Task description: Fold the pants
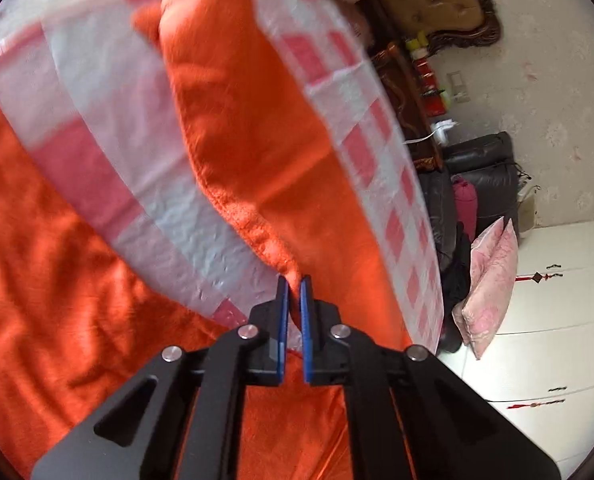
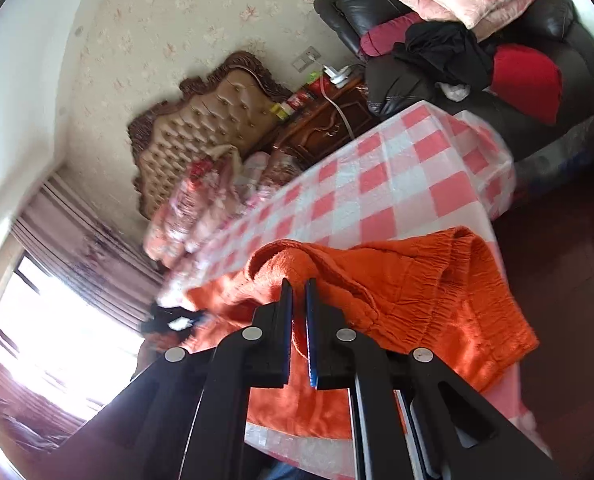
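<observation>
On the pink-and-white checked tablecloth [image 2: 381,196], one pair of fuzzy orange pants [image 2: 413,280] lies rumpled, its elastic waistband puckered. The left gripper [image 1: 294,296] and right gripper [image 2: 299,300] each pinch a fold of the fleece. Behind the cloth stand a tufted tan headboard [image 2: 201,128] and dark leather armchair [image 2: 537,92].

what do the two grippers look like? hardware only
Left gripper and right gripper look identical: matte black angular linkage arms with triangular cutouts, round silver pivot pins at the joints, and two flat parallel black fingers lined with blue pads. No cables, markings or sleeves visible in either wrist view.
</observation>
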A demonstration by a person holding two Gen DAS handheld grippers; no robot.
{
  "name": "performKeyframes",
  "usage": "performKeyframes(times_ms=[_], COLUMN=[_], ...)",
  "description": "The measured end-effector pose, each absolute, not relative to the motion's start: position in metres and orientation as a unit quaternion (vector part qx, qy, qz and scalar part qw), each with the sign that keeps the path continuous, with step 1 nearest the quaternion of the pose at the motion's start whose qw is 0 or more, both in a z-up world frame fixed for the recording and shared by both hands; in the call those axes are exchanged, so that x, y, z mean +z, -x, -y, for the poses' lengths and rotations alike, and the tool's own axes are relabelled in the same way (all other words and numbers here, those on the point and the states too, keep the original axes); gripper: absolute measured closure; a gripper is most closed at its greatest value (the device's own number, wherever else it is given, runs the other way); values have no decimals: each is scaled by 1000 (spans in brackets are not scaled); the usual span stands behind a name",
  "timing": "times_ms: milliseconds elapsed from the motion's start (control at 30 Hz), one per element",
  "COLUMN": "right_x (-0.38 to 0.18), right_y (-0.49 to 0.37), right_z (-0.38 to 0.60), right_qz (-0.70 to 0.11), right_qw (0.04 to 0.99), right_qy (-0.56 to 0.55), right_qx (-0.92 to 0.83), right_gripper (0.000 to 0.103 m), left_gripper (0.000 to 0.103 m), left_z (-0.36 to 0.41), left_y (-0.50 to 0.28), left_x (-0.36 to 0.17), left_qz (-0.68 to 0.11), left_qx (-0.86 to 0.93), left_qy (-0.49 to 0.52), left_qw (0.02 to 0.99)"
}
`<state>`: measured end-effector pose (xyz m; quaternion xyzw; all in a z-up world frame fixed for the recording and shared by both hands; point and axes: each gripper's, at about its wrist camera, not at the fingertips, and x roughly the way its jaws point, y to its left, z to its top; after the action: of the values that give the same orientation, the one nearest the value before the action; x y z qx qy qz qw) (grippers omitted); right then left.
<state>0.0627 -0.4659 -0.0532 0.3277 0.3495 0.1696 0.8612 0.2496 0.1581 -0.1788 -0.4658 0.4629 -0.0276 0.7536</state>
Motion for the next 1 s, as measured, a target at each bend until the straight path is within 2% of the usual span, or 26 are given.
performKeyframes(times_ms=[133,200,300,400,533,633,800,867,933,1000], right_x=[-56,-65,-86,-106,-110,-103,-91,-85,-81,-80], right_y=[-57,-54,-51,-46,-44,-46,-51,-54,-57,-59], right_z=[447,439,436,446,453,450,441,434,429,427], right_qz=[-376,-393,-414,-426,-434,-438,-443,-446,-446,-447], right_qw=[882,884,881,869,861,863,865,868,872,872], right_qy=[-251,-228,-213,-243,-260,-250,-236,-217,-200,-197], right_qx=[131,109,84,66,45,34,26,22,18,18], right_gripper=[96,96,96,96,96,96,96,96,96,96], left_gripper=[98,97,91,93,83,76,68,66,68,71], left_z=[-159,-155,-162,-187,-219,-234,-228,-215,-206,-198], left_y=[-183,-141,-95,-69,-60,-56,-59,-64,-74,-97], left_x=[-112,-104,-138,-178,-199,-197,-199,-198,-192,-170], left_qz=[-409,-404,-437,-439,-410,-391,-416,-425,-435,-445], left_qx=[3,21,23,16,-7,-11,-22,-21,-6,47], left_qy=[385,359,367,421,500,520,533,528,506,416], left_qw=[827,841,821,794,763,760,736,735,745,792])
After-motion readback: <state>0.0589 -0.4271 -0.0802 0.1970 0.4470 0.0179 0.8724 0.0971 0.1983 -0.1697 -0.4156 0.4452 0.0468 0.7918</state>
